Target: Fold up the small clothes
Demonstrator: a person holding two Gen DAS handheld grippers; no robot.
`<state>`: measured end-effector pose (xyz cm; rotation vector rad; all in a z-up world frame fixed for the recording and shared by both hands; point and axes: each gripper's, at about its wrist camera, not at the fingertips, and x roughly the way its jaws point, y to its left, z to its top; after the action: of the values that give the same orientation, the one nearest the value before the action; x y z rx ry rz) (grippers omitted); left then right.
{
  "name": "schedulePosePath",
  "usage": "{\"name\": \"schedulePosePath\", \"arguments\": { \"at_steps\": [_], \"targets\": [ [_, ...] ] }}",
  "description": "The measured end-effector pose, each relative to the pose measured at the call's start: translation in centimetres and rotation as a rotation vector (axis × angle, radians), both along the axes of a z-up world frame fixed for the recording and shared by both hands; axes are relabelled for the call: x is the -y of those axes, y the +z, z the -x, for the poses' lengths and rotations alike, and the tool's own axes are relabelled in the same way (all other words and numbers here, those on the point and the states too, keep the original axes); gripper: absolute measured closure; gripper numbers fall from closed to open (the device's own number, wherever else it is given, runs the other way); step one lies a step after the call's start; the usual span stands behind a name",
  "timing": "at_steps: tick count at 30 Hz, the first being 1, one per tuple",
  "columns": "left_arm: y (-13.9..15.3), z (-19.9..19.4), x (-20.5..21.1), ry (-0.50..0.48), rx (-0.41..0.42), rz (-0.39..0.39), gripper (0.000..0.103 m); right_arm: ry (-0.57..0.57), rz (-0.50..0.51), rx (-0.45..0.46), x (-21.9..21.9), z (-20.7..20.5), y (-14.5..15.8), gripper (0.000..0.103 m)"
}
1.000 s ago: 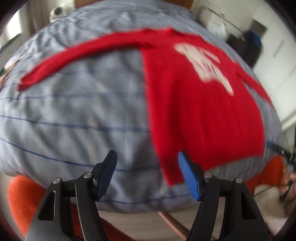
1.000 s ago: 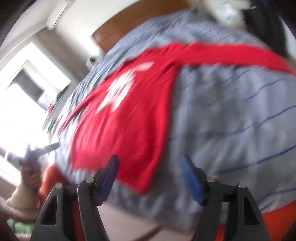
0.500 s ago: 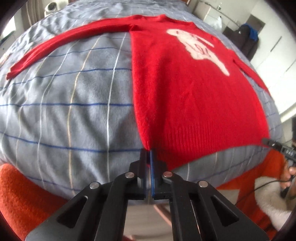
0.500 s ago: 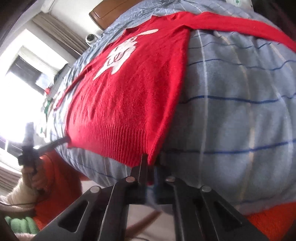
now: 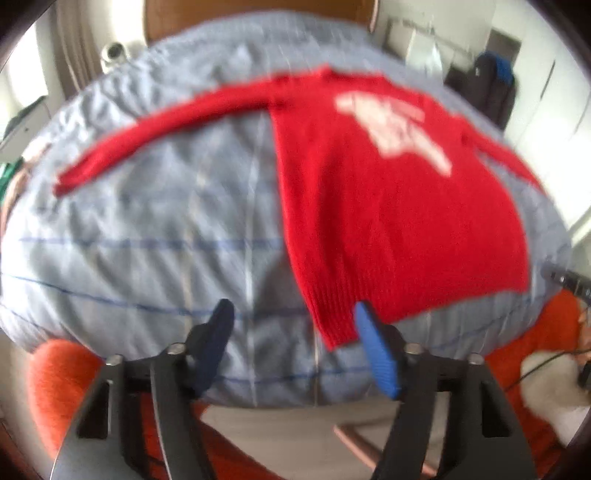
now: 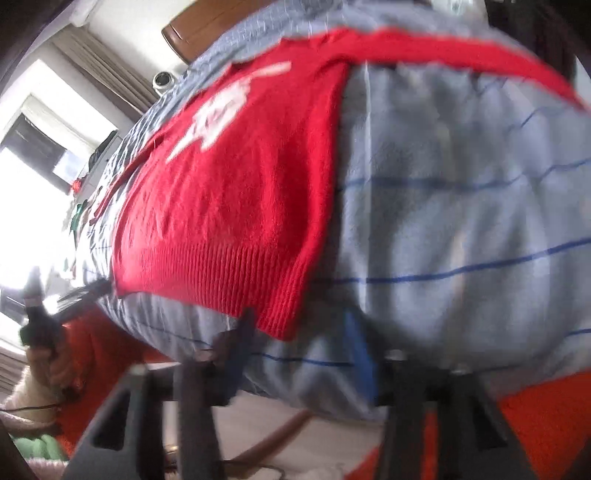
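Note:
A red sweater [image 5: 388, 221] with a white design lies flat, front up, on a grey-blue checked bed cover [image 5: 147, 240], one sleeve stretched out to the left. My left gripper [image 5: 291, 314] hangs over the near hem, its jaws opening. The hem's left corner lies loose between them, close to the right finger. In the right wrist view the sweater [image 6: 229, 221] fills the left half of the cover [image 6: 461, 221]. My right gripper [image 6: 299, 319] is blurred and its jaws are opening around the hem's right corner, with no pad pressing on it.
An orange blanket [image 5: 55, 380] hangs below the bed's near edge, and it shows again [image 6: 546, 417] in the right wrist view. A wooden headboard [image 5: 240, 14] stands at the far end. Dark clothes [image 5: 487, 85] hang at the back right. A hand [image 6: 44, 369] holds a tool at the left edge.
Half a second ago both grippers were shut at the sweater's hem corners. Now both stand apart and the corners lie free. The left gripper has drawn up and back a little.

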<state>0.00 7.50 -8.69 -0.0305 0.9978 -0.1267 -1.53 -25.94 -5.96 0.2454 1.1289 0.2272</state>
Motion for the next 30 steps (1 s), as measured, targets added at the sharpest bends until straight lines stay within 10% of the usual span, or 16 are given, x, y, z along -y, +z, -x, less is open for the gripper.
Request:
{"name": "schedulePosePath", "arguments": {
  "at_steps": [9, 15, 30],
  "targets": [
    [1.1, -7.8, -4.1, 0.227, 0.127, 0.023, 0.010, -0.263, 0.232, 0.382, 3.3, -2.9, 4.2, 0.029],
    [-5.1, -9.4, -6.3, 0.322, 0.021, -0.021, 0.010, -0.320, 0.246, 0.297, 3.9, -4.3, -0.4, 0.029],
    [-5.9, -8.9, -5.4, 0.318, 0.064, -0.067, 0.000, -0.332, 0.243, 0.222, 4.6, -4.3, -2.9, 0.024]
  ]
}}
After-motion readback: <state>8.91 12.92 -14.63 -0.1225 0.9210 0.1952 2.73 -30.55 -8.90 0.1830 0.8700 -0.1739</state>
